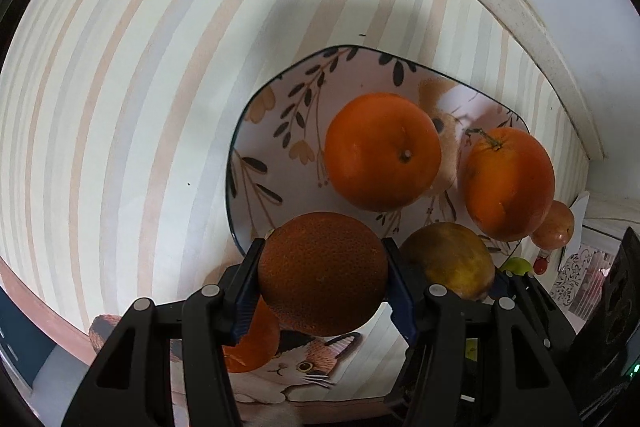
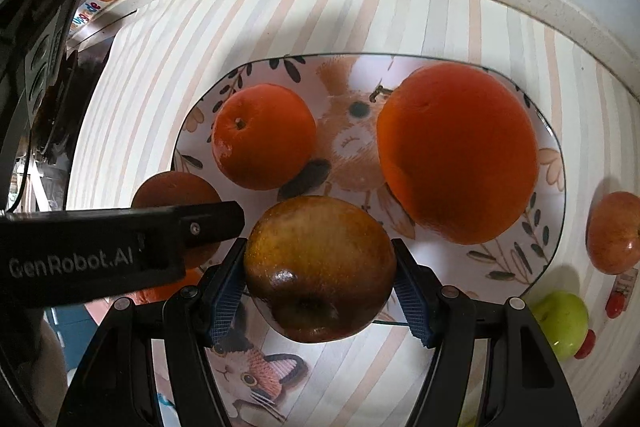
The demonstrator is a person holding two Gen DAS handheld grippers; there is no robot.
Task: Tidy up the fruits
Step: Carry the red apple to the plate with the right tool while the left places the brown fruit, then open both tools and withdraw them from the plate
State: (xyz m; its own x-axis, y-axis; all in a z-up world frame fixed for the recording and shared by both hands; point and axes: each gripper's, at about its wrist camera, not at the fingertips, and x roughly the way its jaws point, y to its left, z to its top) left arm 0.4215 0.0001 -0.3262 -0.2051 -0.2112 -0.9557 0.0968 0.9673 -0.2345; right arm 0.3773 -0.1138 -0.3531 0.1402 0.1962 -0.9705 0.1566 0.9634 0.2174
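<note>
Left gripper [image 1: 323,277]: its blue pads pinch a dark orange [image 1: 322,273] from both sides, held above the near rim of the plate [image 1: 256,163]. Right gripper [image 2: 320,281]: its pads clamp a brownish apple [image 2: 319,267], stem pit toward the camera, also over the plate's near edge; in the left view this apple appears just right of the held orange. The left gripper's black body crosses the left side of the right view, with the dark orange partly hidden behind it.

On the floral plate lie two oranges: a smaller one [image 2: 264,137] at left and a larger one [image 2: 456,153] at right, apart from each other. Outside the plate, to its right on the striped tablecloth [image 1: 120,87], rest a red apple [image 2: 614,233] and, nearer, a green apple [image 2: 562,323]. Another orange [image 1: 250,343] lies below the left gripper, on the cloth's cat print.
</note>
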